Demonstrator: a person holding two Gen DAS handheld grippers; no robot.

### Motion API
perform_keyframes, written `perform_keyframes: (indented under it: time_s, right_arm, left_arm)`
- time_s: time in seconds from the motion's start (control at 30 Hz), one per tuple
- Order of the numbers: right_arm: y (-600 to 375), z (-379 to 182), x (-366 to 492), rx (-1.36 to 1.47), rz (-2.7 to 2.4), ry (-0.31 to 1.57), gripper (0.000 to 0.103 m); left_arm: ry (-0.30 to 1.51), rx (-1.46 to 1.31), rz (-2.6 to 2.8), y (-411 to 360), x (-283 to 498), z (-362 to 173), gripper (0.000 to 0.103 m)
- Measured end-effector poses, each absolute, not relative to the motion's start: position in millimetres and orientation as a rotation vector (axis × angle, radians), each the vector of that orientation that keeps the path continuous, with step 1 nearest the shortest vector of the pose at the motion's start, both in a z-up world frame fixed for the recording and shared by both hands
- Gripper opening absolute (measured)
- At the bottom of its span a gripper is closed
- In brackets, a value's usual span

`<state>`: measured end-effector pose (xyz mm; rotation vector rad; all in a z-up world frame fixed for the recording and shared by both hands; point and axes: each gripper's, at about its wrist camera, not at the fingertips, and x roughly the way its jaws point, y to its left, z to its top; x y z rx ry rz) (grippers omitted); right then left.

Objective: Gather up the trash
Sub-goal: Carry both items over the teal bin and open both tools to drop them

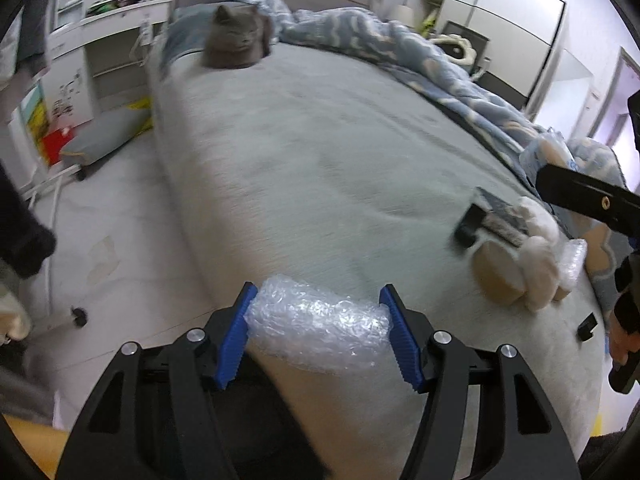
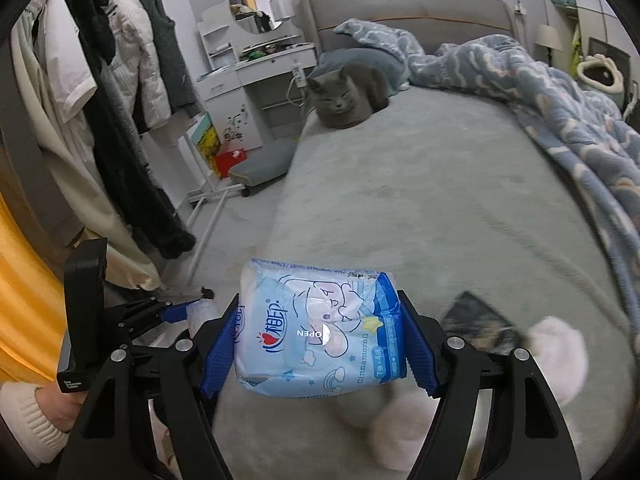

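My left gripper (image 1: 318, 330) is shut on a crumpled wad of clear bubble wrap (image 1: 320, 320), held over the near edge of the grey bed (image 1: 312, 152). My right gripper (image 2: 318, 336) is shut on a light blue tissue pack (image 2: 320, 328) with a cartoon print, held above the bed (image 2: 440, 200). The left gripper with its bubble wrap also shows at the left of the right wrist view (image 2: 200, 312). Another piece of bubble wrap (image 1: 574, 260) lies on the bed at the right, beside a plush slipper (image 1: 520, 264).
A grey cat (image 1: 238, 38) lies at the head of the bed, also in the right wrist view (image 2: 346, 94). A blue blanket (image 2: 560, 108) covers the right side. A dark phone-like object (image 2: 480, 320) and pink slippers (image 2: 556, 356) lie near. Clothes rack (image 2: 112, 112) stands left.
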<state>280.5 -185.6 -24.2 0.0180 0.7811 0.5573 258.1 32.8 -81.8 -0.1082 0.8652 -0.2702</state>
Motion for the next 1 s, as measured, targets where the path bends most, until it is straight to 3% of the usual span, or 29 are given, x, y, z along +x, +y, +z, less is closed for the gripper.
perform_keyframes:
  time_s: [0.67,1.0]
  right_arm:
    - [-66,-57,272,0.005,0.710,0.873,0.073]
    - [-23,-79,270,-0.018,0.736,0.947,0.073]
  left_arm:
    - [1.029,-0.117,-0.159,117,230,-127,0.066]
    - [1.216,-0.195,-0.159,149,220,-171,0.066]
